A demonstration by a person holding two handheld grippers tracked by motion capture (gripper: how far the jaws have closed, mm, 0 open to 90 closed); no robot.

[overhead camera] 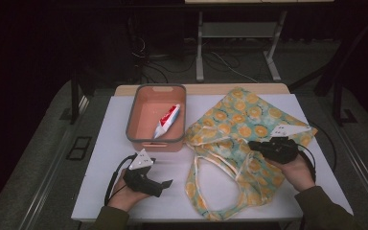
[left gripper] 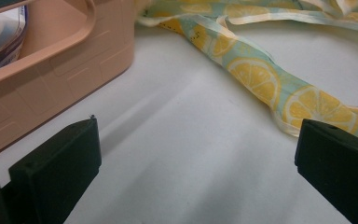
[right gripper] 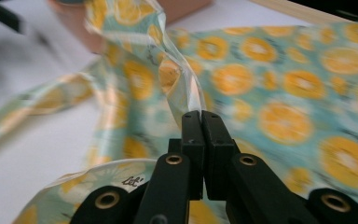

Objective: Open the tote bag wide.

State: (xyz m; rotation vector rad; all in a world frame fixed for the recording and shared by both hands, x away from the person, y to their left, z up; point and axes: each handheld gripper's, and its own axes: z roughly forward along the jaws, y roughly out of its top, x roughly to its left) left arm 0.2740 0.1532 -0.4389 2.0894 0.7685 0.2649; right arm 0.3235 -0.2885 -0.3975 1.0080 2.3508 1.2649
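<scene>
surface: white tabletop fills the middle of the high view, wooden strip along its far edge; your forearms come in from the bottom.
room: dark, grey floor at both sides, cables and metal stand legs at upper centre.
container: pink bin with grey rim, centre-left of the high view, left of the bag and touching its edge.
contents: one toothpaste tube, red and white, lying diagonally in the bin's right half.
task thing: lemon-print tote bag, flat on the table at centre-right, its straps looped toward the bottom edge.
your right gripper: jaws together, clamped on a fold of the bag's fabric, which rises as a ridge from the tips; sits at right of the high view over the bag's right part.
your left gripper: lower left of centre, jaws wide apart, nothing between them, bare table under them; a strap lies just beyond the right jaw in the left gripper view.
hard to make out: right gripper view is blurred; bin is cut off at upper left in the left gripper view; tube label unreadable.
</scene>
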